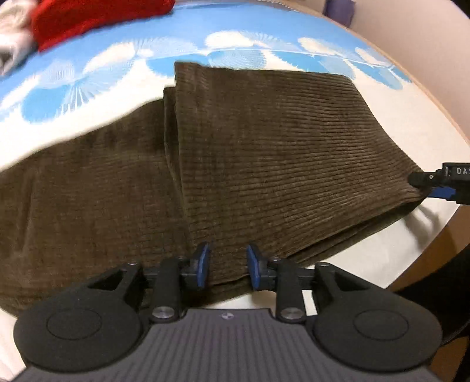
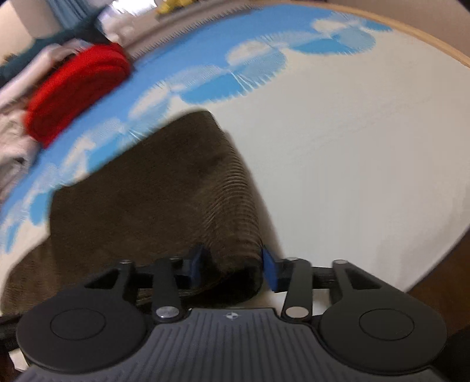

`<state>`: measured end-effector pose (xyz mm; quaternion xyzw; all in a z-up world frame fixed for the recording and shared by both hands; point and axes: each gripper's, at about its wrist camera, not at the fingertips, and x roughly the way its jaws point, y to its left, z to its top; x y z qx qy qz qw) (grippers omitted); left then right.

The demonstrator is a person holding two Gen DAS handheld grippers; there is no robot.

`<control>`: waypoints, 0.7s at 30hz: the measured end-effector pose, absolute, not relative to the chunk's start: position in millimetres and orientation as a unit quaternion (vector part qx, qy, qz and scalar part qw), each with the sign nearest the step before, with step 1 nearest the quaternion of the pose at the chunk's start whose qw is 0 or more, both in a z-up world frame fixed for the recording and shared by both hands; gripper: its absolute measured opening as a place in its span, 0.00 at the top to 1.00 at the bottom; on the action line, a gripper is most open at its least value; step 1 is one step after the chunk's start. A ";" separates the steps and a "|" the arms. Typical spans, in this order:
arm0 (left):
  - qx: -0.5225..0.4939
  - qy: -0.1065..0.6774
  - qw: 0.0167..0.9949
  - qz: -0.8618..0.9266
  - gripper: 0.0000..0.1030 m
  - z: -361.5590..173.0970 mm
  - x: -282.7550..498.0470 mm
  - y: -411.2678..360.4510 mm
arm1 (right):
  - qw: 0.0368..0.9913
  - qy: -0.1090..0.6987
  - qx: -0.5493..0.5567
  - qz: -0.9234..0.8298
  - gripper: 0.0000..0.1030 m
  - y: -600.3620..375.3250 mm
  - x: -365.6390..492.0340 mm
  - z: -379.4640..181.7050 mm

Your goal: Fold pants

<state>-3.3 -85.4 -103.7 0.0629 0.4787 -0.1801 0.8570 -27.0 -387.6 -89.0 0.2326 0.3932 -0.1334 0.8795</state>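
Note:
Brown corduroy pants (image 1: 235,164) lie on a blue-and-white cloth, with one part folded over the rest. My left gripper (image 1: 227,266) is open, its blue pads on either side of the near edge of the folded layer. In the left wrist view my right gripper (image 1: 423,183) shows at the right corner of the fold. In the right wrist view, the right gripper (image 2: 232,266) is open with the folded corner of the pants (image 2: 176,199) between its jaws, and the view is blurred.
A red folded garment (image 1: 97,17) and pale clothes lie at the far left of the table; they also show in the right wrist view (image 2: 76,88). The table's wooden rim (image 2: 434,50) curves along the right side. White cloth (image 2: 367,147) lies right of the pants.

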 end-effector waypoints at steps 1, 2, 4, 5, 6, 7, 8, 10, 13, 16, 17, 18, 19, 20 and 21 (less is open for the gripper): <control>0.064 0.479 0.857 -0.178 0.67 -101.9 -2.5 -87.4 | 0.875 0.400 0.237 -0.134 0.51 -389.7 -26.6 -92.7; 0.057 0.477 0.859 -0.178 0.66 -100.1 -2.3 -86.9 | 0.871 0.404 0.244 -0.135 0.50 -391.3 -25.8 -95.4; 0.048 0.478 0.859 -0.177 0.63 -99.8 -4.0 -83.6 | 0.868 0.404 0.255 -0.138 0.47 -394.6 -25.5 -98.0; 0.045 0.478 0.859 -0.176 0.62 -100.0 -4.3 -82.3 | 0.866 0.404 0.261 -0.139 0.47 -396.4 -25.5 -99.0; 0.044 0.478 0.859 -0.176 0.62 -100.3 -3.7 -81.5 | 0.864 0.404 0.266 -0.139 0.47 -396.8 -26.0 -100.0; 0.043 0.477 0.860 -0.177 0.62 -99.2 -8.1 -80.2 | 0.864 0.404 0.268 -0.139 0.47 -396.2 -25.7 -101.1; 0.044 0.476 0.860 -0.178 0.62 -99.0 -7.6 -80.6 | 0.864 0.404 0.267 -0.139 0.49 -394.6 -25.9 -101.4; 0.046 0.473 0.861 -0.178 0.60 -96.9 -9.3 -79.6 | 0.870 0.399 0.256 -0.135 0.58 -390.4 -26.8 -99.4; 0.043 0.472 0.863 -0.176 0.58 -95.7 -11.5 -78.0 | 0.887 0.388 0.215 -0.129 0.71 -378.2 -26.5 -92.1; 0.040 0.461 0.870 -0.172 0.57 -87.6 -13.0 -74.2 | 0.913 0.354 0.166 -0.119 0.76 -362.6 -30.3 -75.9; 0.036 0.451 0.874 -0.175 0.57 -80.8 -12.5 -72.4 | 0.923 0.337 0.145 -0.112 0.77 -355.4 -33.2 -68.4; 0.032 0.442 0.877 -0.184 0.57 -72.5 -11.0 -70.9 | 0.935 0.317 0.119 -0.104 0.78 -346.4 -36.4 -60.4; 0.026 0.428 0.882 -0.198 0.56 -59.4 -8.7 -68.3 | 0.947 0.295 0.085 -0.093 0.78 -335.1 -40.2 -52.9; 0.016 0.414 0.886 -0.210 0.54 -46.0 -5.8 -65.1 | 0.956 0.275 0.054 -0.082 0.78 -324.5 -44.0 -47.0; 0.006 0.401 0.889 -0.222 0.45 -32.7 -2.8 -61.9 | 0.965 0.253 0.022 -0.068 0.78 -313.0 -47.9 -41.3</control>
